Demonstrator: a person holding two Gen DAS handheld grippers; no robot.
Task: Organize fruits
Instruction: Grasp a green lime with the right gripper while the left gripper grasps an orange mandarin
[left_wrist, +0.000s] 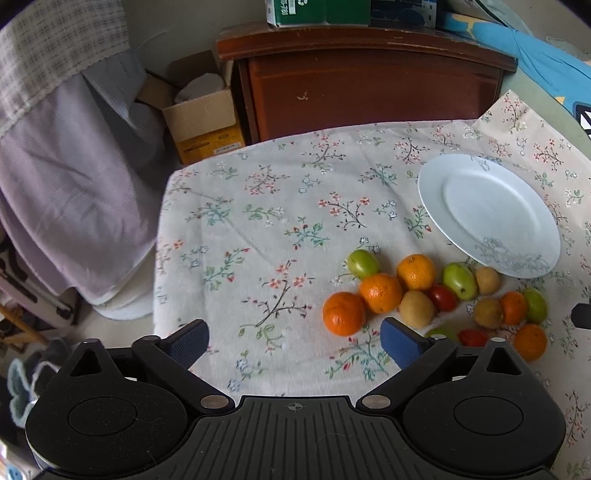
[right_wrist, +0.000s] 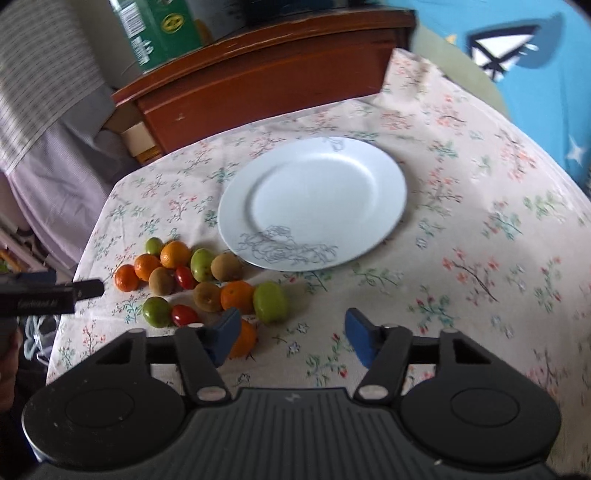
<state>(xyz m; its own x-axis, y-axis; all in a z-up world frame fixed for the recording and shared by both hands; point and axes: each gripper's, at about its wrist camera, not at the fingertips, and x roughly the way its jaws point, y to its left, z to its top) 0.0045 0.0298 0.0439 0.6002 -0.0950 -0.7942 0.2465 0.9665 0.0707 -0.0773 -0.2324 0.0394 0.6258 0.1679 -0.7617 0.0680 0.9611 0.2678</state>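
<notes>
A loose pile of fruit lies on the flowered tablecloth: oranges (left_wrist: 343, 313), green fruits (left_wrist: 363, 263), brown kiwis (left_wrist: 417, 308) and small red tomatoes (left_wrist: 443, 297). Just beyond the pile sits an empty white plate (left_wrist: 487, 214) (right_wrist: 312, 201). My left gripper (left_wrist: 295, 341) is open over bare cloth, left of the pile, its right finger close to the nearest orange. My right gripper (right_wrist: 291, 339) is open with nothing between its fingers. Its left finger hides part of an orange (right_wrist: 246, 338), and a green fruit (right_wrist: 270, 301) lies just ahead of it.
A brown wooden cabinet (left_wrist: 369, 92) stands behind the table, with green boxes (right_wrist: 162, 29) on top. An open cardboard box (left_wrist: 203, 118) and lilac fabric (left_wrist: 74, 184) are to the left. Blue cloth (right_wrist: 535, 92) is on the right. The table edge (left_wrist: 159, 258) drops off at left.
</notes>
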